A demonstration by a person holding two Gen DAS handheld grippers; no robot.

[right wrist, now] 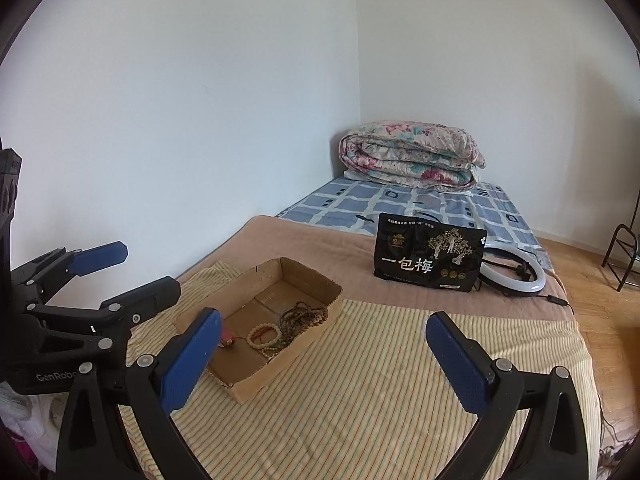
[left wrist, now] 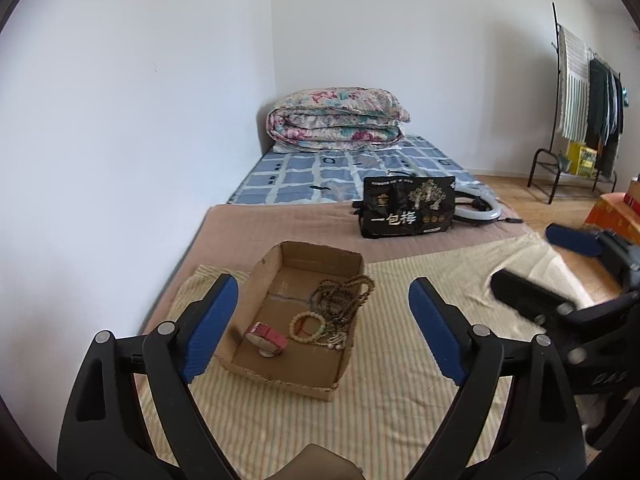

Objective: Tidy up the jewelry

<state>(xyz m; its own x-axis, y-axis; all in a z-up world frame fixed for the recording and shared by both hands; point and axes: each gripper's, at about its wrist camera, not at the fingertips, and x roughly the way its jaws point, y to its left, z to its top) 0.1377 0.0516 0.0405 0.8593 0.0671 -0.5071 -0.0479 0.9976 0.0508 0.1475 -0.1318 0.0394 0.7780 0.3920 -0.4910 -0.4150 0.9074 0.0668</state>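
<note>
An open cardboard box [left wrist: 240, 364] lies on a striped cloth on the bed; it also shows in the right wrist view [right wrist: 312, 280]. Inside it are a red watch [left wrist: 267, 339], a pale bead bracelet [left wrist: 306, 326] and dark bead necklaces [left wrist: 344, 296]; the bracelet [right wrist: 262, 336] and necklaces [right wrist: 304, 316] show in the right wrist view too. My left gripper [left wrist: 322, 312] is open and empty, held above the box's near end. My right gripper [right wrist: 322, 340] is open and empty, to the right of the box, over the cloth.
A black snack bag [left wrist: 408, 208] stands behind the box, with a white ring light [left wrist: 486, 208] beside it. A folded floral quilt [left wrist: 336, 118] lies at the far end. A white wall runs along the left. A clothes rack [left wrist: 588, 120] stands at far right.
</note>
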